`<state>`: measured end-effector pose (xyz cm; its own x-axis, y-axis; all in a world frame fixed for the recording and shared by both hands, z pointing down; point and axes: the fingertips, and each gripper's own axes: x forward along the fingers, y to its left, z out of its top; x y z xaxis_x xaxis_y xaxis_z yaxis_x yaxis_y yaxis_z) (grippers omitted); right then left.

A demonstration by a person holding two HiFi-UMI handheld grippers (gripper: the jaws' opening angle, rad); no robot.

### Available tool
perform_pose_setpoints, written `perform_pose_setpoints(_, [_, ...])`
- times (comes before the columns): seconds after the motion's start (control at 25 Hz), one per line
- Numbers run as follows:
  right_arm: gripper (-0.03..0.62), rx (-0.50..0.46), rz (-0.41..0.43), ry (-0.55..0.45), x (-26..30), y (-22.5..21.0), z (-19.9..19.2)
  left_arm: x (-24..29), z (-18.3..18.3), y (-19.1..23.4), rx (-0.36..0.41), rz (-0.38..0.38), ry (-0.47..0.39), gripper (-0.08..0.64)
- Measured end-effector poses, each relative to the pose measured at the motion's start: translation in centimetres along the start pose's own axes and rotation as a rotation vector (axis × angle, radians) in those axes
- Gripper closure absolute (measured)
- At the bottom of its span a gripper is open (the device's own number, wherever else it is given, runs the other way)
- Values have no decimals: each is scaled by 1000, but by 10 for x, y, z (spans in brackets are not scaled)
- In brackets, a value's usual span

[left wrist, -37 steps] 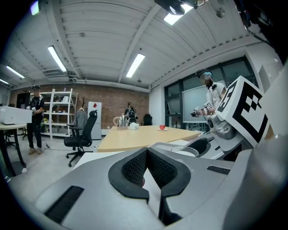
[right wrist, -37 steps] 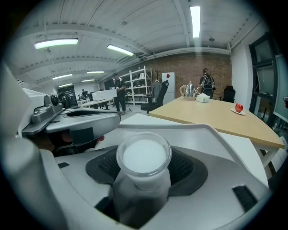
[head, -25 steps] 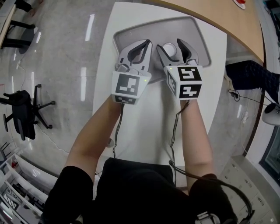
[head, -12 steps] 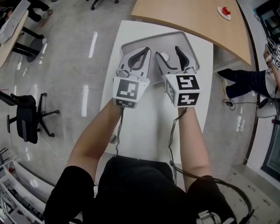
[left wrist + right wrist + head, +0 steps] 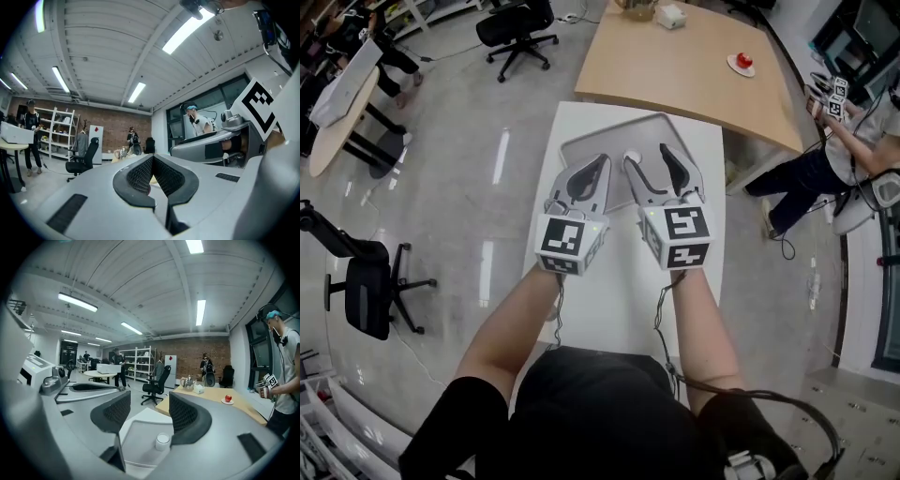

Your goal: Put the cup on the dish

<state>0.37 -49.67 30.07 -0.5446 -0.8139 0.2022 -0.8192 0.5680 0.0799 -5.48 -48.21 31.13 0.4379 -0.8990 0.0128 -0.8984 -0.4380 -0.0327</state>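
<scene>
**Clerk:** Tools, as found?

**Keeper:** Left gripper (image 5: 601, 163): jaws pressed together, nothing between them. Right gripper (image 5: 149, 402): jaws spread apart, clamped on nothing. The two are held side by side over a white table (image 5: 619, 272).

**Clerk:** The cup?

**Keeper:** One cup (image 5: 631, 158), small, white and upright. It stands in a grey tray (image 5: 609, 136) at the 12 o'clock end of the white table. In the right gripper view it shows low in the gap between the spread jaws, resting on the tray floor.

**Clerk:** Anything crowding it?

**Keeper:** The tip of the left gripper lies near the cup, at its 9 o'clock. The nearer jaw of the right gripper is just beside it. I cannot tell whether that jaw touches it.

**Clerk:** Surroundings?

**Keeper:**
- A wooden table (image 5: 694, 70) past the tray, at 12 to 1 o'clock. It carries a red item on a small plate (image 5: 742, 63).
- An office chair (image 5: 367, 286) on the floor at 9 o'clock.
- A second chair (image 5: 517, 23) at 11 o'clock.
- A standing person (image 5: 848, 141) at 2 o'clock.
</scene>
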Motion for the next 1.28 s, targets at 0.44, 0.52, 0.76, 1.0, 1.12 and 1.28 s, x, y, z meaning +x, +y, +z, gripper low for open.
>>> perform_pose_setpoints(0.44, [490, 7, -43, -102, -86, 24, 46, -55, 71, -45, -26, -44, -64, 563])
perform_pose_setpoints(0.52, [517, 8, -56, -114, -98, 25, 51, -60, 76, -51, -26, -46, -60, 563])
perform_pose_setpoints(0.76, [564, 44, -74, -139, -119, 27, 59, -67, 89, -70, -26, -80, -40, 562])
perform_pose_setpoints(1.0, [578, 44, -69, -131, -125, 43, 49, -80, 82, -80, 0, -112, -22, 561])
perform_pose_setpoints(1.12, [578, 41, -73, -126, -130, 54, 39, -89, 77, -82, -21, -118, -27, 563])
perform_pose_setpoints(1.28, [579, 39, -64, -115, -132, 62, 31, -93, 74, -83, -48, -125, -26, 562])
